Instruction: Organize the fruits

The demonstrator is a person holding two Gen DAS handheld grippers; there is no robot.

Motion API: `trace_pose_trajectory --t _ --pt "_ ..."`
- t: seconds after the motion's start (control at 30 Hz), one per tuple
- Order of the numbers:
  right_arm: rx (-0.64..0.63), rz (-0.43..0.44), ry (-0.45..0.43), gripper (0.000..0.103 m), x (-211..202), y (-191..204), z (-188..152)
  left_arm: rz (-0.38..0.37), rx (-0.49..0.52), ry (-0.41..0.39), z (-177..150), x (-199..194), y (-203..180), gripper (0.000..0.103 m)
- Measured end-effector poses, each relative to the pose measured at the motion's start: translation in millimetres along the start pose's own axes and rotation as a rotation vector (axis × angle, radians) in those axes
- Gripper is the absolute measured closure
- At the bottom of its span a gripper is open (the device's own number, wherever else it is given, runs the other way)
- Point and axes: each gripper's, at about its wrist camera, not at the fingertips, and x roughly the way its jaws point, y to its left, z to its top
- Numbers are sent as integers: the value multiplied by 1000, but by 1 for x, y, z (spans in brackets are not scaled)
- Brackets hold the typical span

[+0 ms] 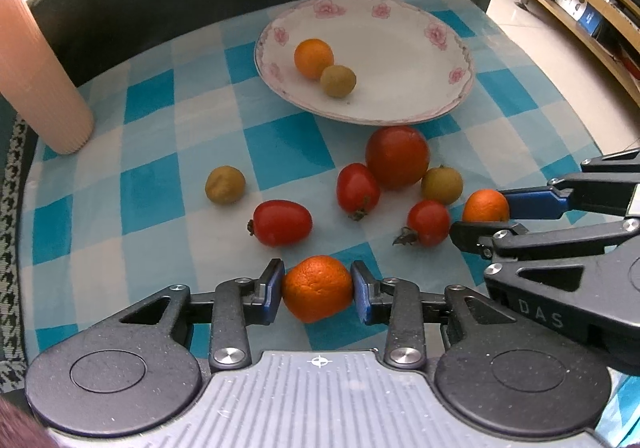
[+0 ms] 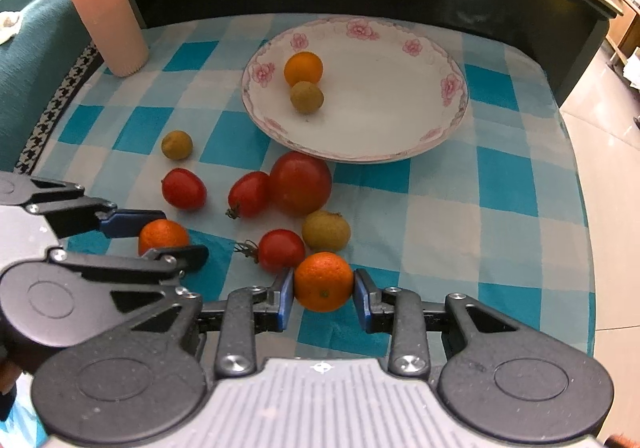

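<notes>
Two oranges are clamped: the left hand-held gripper (image 1: 318, 290) grips one orange (image 1: 318, 288), the right hand-held gripper (image 2: 324, 284) another (image 2: 324, 282). Tomatoes (image 1: 282, 222) and longans (image 1: 442, 184) crowd ahead of both, before the plate (image 1: 420, 60); open tabletop (image 2: 500, 188) lies rightward.

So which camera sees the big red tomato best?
The right wrist view: the big tomato shows nearly whole there, with only a small tomato touching its side. In the left wrist view it is also clear, but a small tomato and a brownish fruit crowd its lower edge.
</notes>
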Motion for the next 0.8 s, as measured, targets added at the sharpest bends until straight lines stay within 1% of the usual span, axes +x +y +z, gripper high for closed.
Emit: trace_pose_trajectory --t 0.4,0.8 --pt "14 -10 -27 58 -9 -2 6 -6 -19 -21 14 -13 -3 59" --pt "92 -29 -76 58 -18 -24 24 -6 -37 -61 41 -13 -13 60"
